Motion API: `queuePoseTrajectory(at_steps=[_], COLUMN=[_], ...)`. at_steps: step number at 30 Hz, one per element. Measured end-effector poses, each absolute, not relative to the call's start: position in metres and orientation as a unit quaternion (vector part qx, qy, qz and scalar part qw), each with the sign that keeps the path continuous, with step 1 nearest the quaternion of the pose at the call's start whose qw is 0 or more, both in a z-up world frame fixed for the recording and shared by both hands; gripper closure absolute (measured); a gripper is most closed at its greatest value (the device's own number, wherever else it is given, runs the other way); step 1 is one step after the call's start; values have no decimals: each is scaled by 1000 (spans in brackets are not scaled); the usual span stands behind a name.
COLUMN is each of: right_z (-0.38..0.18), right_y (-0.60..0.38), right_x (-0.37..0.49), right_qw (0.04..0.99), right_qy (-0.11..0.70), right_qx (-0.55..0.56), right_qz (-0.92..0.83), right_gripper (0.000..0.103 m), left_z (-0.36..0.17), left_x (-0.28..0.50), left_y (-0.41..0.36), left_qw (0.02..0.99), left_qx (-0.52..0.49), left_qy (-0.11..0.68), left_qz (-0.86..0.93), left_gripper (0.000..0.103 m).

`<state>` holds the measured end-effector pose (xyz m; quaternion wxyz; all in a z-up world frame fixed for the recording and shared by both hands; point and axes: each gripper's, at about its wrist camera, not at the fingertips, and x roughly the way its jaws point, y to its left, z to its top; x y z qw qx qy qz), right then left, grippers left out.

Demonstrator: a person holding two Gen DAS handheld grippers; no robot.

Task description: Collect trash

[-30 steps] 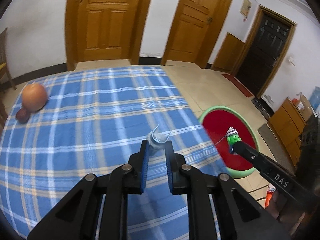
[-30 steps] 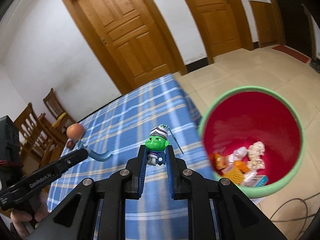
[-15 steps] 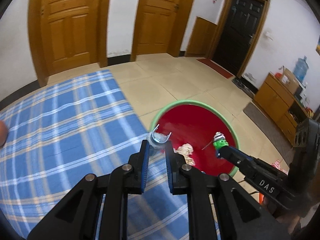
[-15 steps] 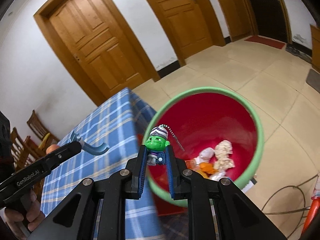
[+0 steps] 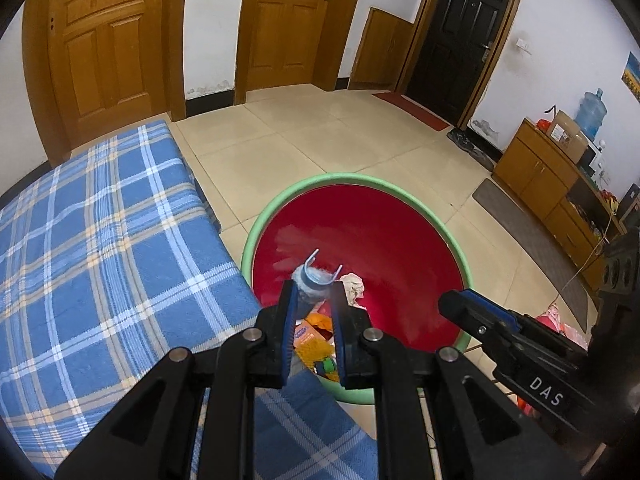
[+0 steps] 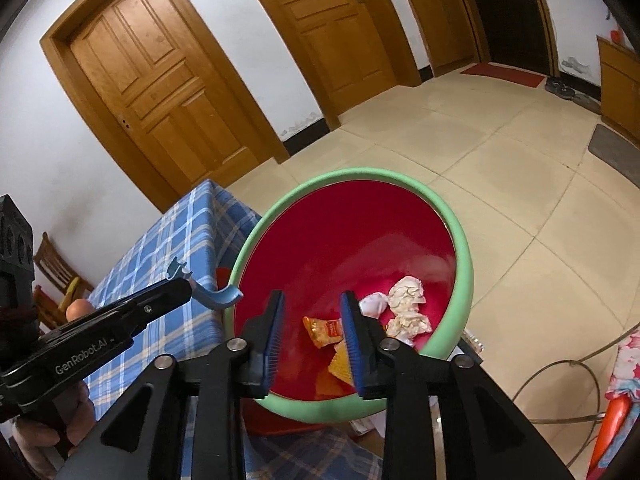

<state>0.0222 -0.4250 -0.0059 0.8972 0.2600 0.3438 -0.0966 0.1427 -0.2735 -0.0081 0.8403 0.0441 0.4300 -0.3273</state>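
Two grippers hung over the red bin (image 5: 400, 248) with the green rim, which stood on the tiled floor (image 5: 320, 140) just beside the table under its blue plaid cloth (image 5: 100, 240). At the far left of the right wrist view, an apple (image 6: 78, 309) rested on that cloth near a wooden chair (image 6: 56, 268). The left gripper (image 5: 313, 296) was clamped narrow on a pale blue plastic hook (image 5: 314, 278); seen from the right wrist camera, the hook (image 6: 216, 294) ran long axis roughly level, its curled end turned up and pointing right toward the bin, over the near rim. Further right, the right gripper (image 6: 312, 316) stood with its jaws wide apart and nothing between them, directly above the bin's mouth. Inside the bin lay an orange snack packet (image 6: 322, 330), a yellow wrapper (image 6: 340, 362), and, rightmost, crumpled white paper (image 6: 408, 308) against the far wall.
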Motion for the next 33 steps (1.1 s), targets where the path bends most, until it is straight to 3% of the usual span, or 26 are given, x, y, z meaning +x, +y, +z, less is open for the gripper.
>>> queuePoseTrajectory(at_steps=[4, 13, 23, 30, 33], right_z=[-5, -2, 10, 22, 27], right_y=[-425, -420, -396, -364, -348], right_x=[21, 17, 11, 12, 11], right_qw=[898, 900, 908, 918, 922], right_qy=[342, 341, 336, 333, 330], right_qx=[259, 250, 231, 208, 196], right_qz=[-99, -103, -92, -67, -56], right_gripper=[70, 69, 49, 41, 33], left_z=[-7, -4, 1, 8, 11], left_x=[145, 139, 129, 114, 108], left_y=[-272, -256, -205, -162, -144], left_qw=[839, 849, 875, 893, 899], left_qx=[40, 29, 16, 6, 2], left_qy=[430, 427, 425, 413, 409], left_qz=[-332, -309, -233, -176, -154], left_gripper=[74, 58, 40, 33, 32])
